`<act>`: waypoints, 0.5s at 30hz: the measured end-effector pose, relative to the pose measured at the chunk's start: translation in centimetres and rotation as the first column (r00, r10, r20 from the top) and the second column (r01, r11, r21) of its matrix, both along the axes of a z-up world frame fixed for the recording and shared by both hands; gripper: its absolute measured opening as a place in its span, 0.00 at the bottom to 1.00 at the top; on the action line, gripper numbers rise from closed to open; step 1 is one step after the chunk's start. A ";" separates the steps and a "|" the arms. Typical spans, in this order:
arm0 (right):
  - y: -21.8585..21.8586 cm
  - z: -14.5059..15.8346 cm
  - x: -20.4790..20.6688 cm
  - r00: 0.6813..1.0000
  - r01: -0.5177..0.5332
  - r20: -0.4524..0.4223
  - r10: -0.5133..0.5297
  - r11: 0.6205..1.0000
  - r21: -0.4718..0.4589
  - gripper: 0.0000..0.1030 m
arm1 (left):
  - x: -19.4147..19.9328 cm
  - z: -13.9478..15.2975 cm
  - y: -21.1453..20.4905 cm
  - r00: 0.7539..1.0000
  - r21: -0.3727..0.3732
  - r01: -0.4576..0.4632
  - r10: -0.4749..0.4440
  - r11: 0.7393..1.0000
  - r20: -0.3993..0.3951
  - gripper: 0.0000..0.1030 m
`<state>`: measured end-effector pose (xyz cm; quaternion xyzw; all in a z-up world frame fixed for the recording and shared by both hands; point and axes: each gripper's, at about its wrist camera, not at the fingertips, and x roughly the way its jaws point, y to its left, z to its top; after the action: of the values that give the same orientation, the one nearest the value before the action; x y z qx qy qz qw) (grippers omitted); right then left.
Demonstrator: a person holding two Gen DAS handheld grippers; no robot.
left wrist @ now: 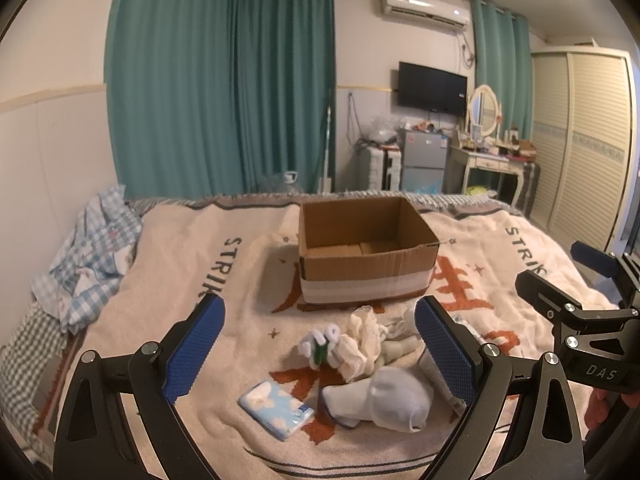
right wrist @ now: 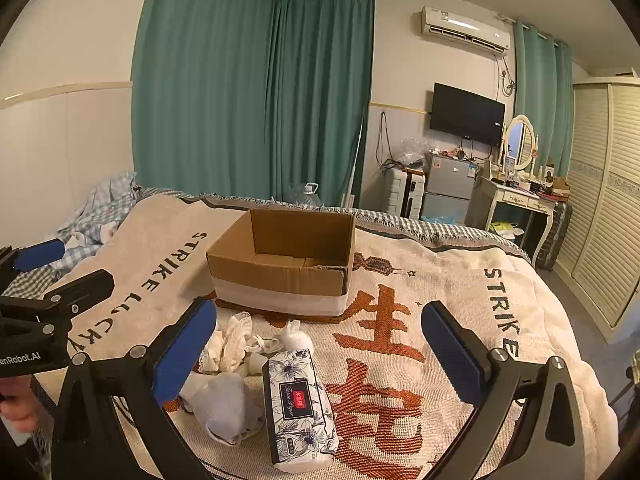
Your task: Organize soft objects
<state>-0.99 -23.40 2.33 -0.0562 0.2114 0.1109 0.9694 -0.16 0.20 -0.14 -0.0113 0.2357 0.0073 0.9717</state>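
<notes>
Both tools, left tool and right tool, hovered with fingers apart and empty over the blanket on the bed. Between them lay white socks, cream lace cloth, a blue tissue pack and a floral tissue pack, just before the empty cardboard box.

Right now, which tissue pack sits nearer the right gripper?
The floral black-and-white tissue pack, lying between the open right gripper fingers; the small blue pack lies on the far left.
</notes>
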 end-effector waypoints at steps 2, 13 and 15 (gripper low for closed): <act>0.0 0.0 0.0 1.000 0.000 0.000 0.000 1.000 0.000 1.00 | 0.0 0.0 0.0 1.000 0.000 0.000 0.000 1.000 -0.001 0.95; 0.1 -0.1 0.0 1.000 0.001 0.001 -0.001 1.000 -0.001 1.00 | 0.0 0.0 0.0 1.000 0.002 0.000 0.000 1.000 -0.001 0.95; 0.1 -0.1 0.0 1.000 0.000 0.001 0.000 1.000 0.000 1.00 | 0.0 0.1 0.0 1.000 0.000 -0.001 0.001 1.000 0.001 0.95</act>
<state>-1.01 -23.32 2.23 -0.0561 0.2109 0.1107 0.9696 -0.19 0.22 -0.06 -0.0113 0.2353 0.0080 0.9718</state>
